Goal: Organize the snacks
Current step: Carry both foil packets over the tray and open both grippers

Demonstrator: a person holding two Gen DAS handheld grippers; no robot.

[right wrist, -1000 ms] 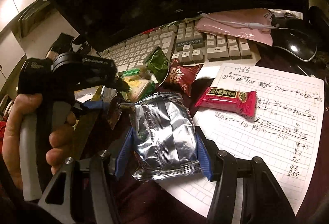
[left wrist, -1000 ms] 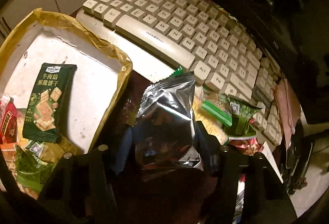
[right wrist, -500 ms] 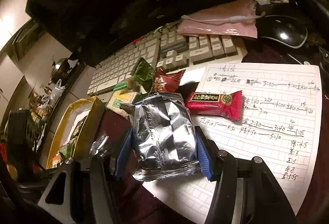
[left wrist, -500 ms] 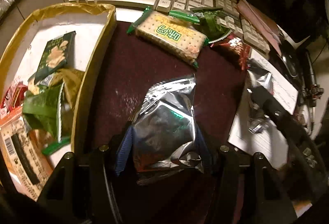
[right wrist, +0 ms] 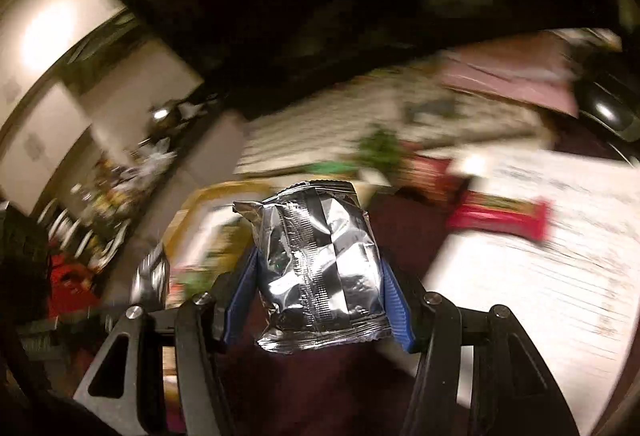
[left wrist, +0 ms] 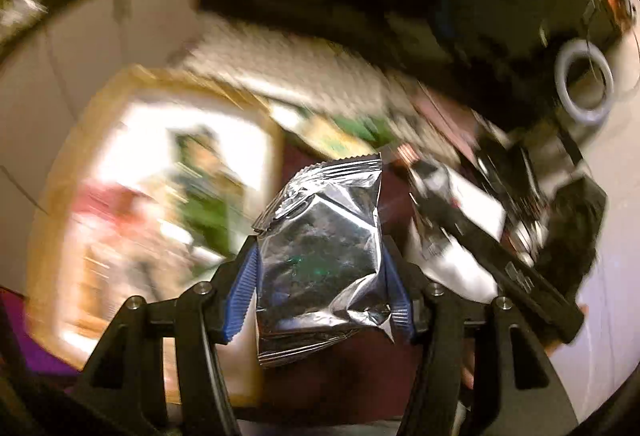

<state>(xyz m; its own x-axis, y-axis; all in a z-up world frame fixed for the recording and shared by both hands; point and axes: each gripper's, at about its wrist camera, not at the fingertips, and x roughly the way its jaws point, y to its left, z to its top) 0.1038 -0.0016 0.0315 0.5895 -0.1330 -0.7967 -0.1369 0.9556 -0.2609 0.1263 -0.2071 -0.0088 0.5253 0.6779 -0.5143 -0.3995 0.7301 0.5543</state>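
Both grippers pinch crinkled foil packets between ribbed blue pads on black jointed fingers. Left gripper [left wrist: 320,276] is clamped on a silver packet [left wrist: 320,256] with a serrated top seam and a faint green glint in its creased, mirror-like skin; the packet stands roughly upright in the air, over the dark maroon cloth [left wrist: 352,376] and just right of the tray's near wall. To its left lies a shallow rectangular tray [left wrist: 60,171] with a yellowish rim and a white floor; it holds a blurred heap of wrappers, green and red among them, too smeared to name. Beyond it runs a pale keyboard [left wrist: 280,63], also blurred.

Right gripper [right wrist: 318,284] is closed on a second silver packet [right wrist: 320,268], showing its back seam as a ridged strip down the middle, held above the maroon cloth. Right of it, a flat red wrapper [right wrist: 500,215] rests on a lined white sheet [right wrist: 540,296].
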